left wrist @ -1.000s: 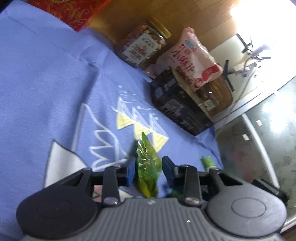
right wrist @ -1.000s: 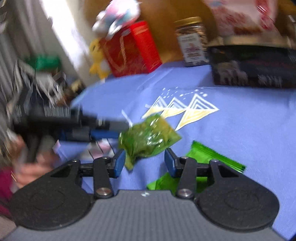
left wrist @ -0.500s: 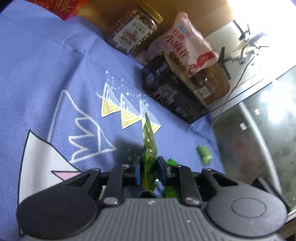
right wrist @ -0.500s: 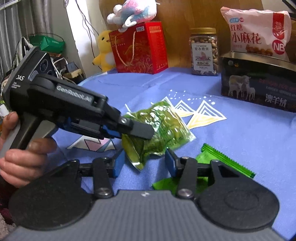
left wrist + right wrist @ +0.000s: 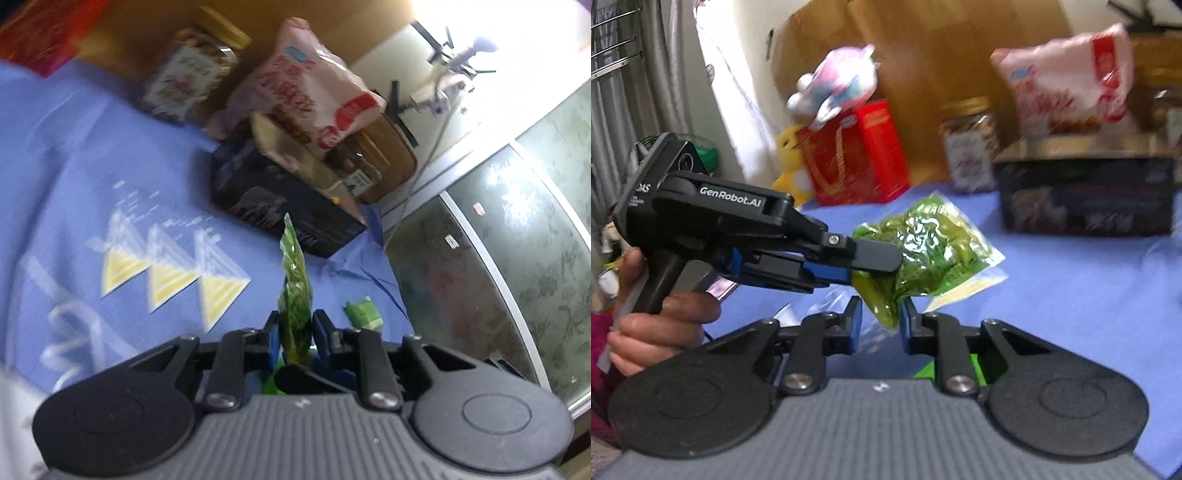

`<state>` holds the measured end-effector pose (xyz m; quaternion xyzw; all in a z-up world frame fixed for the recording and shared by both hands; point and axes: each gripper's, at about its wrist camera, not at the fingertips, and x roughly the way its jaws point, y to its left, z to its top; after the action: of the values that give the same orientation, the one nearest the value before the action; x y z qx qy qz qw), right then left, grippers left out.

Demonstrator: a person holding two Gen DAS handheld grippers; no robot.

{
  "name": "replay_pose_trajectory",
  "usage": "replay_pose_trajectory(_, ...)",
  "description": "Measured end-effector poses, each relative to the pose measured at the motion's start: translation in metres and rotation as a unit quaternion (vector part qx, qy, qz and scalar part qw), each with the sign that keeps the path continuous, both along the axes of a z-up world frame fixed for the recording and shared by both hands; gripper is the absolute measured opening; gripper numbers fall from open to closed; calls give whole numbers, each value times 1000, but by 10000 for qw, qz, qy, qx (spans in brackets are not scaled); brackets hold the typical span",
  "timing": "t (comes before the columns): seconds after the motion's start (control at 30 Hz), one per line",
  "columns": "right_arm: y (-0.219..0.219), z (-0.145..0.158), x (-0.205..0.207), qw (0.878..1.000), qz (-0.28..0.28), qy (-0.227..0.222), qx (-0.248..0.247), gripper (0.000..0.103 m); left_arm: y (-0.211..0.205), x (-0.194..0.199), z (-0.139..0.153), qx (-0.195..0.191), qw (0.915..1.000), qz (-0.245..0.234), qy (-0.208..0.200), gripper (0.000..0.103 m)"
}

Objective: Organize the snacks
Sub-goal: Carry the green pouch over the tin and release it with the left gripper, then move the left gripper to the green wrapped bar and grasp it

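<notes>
My left gripper (image 5: 294, 328) is shut on a green snack pouch (image 5: 294, 291), held edge-on above the blue cloth (image 5: 74, 177). In the right wrist view the same pouch (image 5: 931, 247) hangs from the left gripper (image 5: 875, 258), lifted off the cloth. My right gripper (image 5: 878, 323) is narrowly open with the pouch's lower corner between its fingertips; I cannot tell if it touches them. A second green packet (image 5: 364, 314) lies on the cloth to the right, and part of it shows under my right gripper (image 5: 975, 365).
At the back stand a dark box (image 5: 280, 214) with a white-and-red snack bag (image 5: 306, 99) on top, a nut jar (image 5: 188, 85), a red gift box (image 5: 857, 155) and plush toys (image 5: 834, 85). The cloth ends at the right by a glass door (image 5: 498, 258).
The left gripper has lifted the green pouch off the cloth and carried it up and forward. The right gripper's fingers have come closer together around the pouch's lower corner.
</notes>
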<state>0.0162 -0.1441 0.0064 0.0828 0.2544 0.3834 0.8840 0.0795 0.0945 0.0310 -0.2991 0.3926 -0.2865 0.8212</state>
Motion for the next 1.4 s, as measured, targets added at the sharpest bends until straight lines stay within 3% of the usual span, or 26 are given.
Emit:
replay_pose_trajectory(0.2, -31, 18, 29, 9970, -641, -393, 207, 19, -47, 41, 30, 446, 9969, -457, -449, 19)
replay_pose_trajectory(0.33, -46, 26, 63, 9950, -871, -436, 216, 17, -73, 78, 47, 524, 9946, -589, -678, 18)
replay_pose_trajectory(0.53, -72, 26, 89, 9939, -973, -395, 330, 21, -99, 103, 45, 807, 9915, -711, -734, 18)
replay_pose_trajectory(0.6, -80, 20, 89, 9944, -977, -343, 227, 29, -97, 106, 36, 976, 9909, -655, -663, 19)
replay_pose_trajectory(0.67, -89, 13, 85, 9937, -1080, -267, 111, 47, -90, 110, 23, 1033, 9919, -590, -446, 21)
replay_pose_trajectory(0.8, -96, -7, 95, 9920, -1218, 218, -262, 56, -77, 115, -5, 1061, 9935, -417, 71, 35)
replay_pose_trajectory(0.87, -96, -14, 102, 9912, -1165, 491, -401, 70, -76, 118, -18, 988, 9936, -452, 319, 39)
replay_pose_trajectory(0.97, -87, -22, 100, 9912, -1007, 572, -647, 74, -83, 121, -26, 949, 9930, -578, 412, 54)
replay_pose_trajectory(1.03, -74, -23, 95, 9902, -945, 371, -957, 75, -93, 123, -32, 948, 9920, -678, 494, 55)
replay_pose_trajectory(1.1, -62, -23, 91, 9874, -880, 165, -1303, 67, -104, 120, -35, 976, 9919, -735, 352, 50)
replay_pose_trajectory(1.13, -58, -23, 91, 9862, -847, 75, -1421, 52, -110, 118, -34, 1114, 9908, -727, 260, 49)
replay_pose_trajectory(1.23, -57, -22, 85, 9834, -948, -76, -1548, 36, -114, 113, -33, 1365, 9889, -558, 167, 34)
replay_pose_trajectory(1.33, -66, -20, 83, 9889, -930, -12, -1159, 30, -104, 105, -31, 1259, 9906, -447, 278, 31)
replay_pose_trajectory(1.4, -61, -16, 73, 9889, -903, -240, -1157, 29, -97, 98, -22, 1213, 9917, -384, 202, 31)
